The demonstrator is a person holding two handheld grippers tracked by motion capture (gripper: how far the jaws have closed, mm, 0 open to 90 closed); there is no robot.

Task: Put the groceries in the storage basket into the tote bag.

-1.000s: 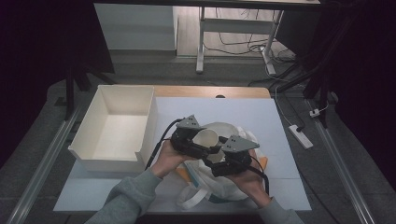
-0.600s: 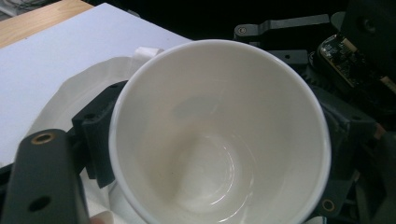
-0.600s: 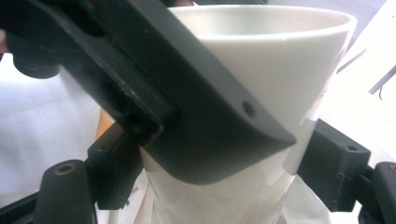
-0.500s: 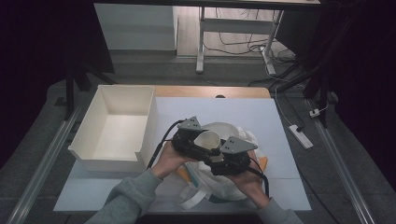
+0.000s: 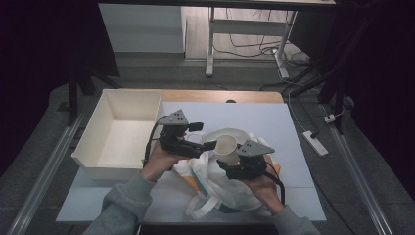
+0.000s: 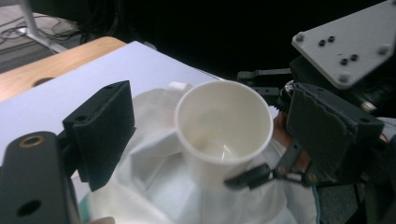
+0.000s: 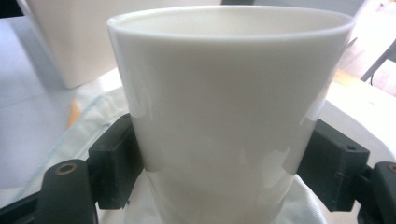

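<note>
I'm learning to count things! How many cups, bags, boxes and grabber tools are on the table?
White cup: 1
White bag: 1
White box: 1
Grabber tools: 2, the left gripper and the right gripper
Total: 5

1. One white cup (image 5: 226, 148)
2. One white cloth bag (image 5: 230, 188)
3. One white open box (image 5: 122, 132)
4. Two handheld grippers: left gripper (image 5: 208, 145), right gripper (image 5: 226, 169)
5. One white power strip (image 5: 314, 142) on the floor
</note>
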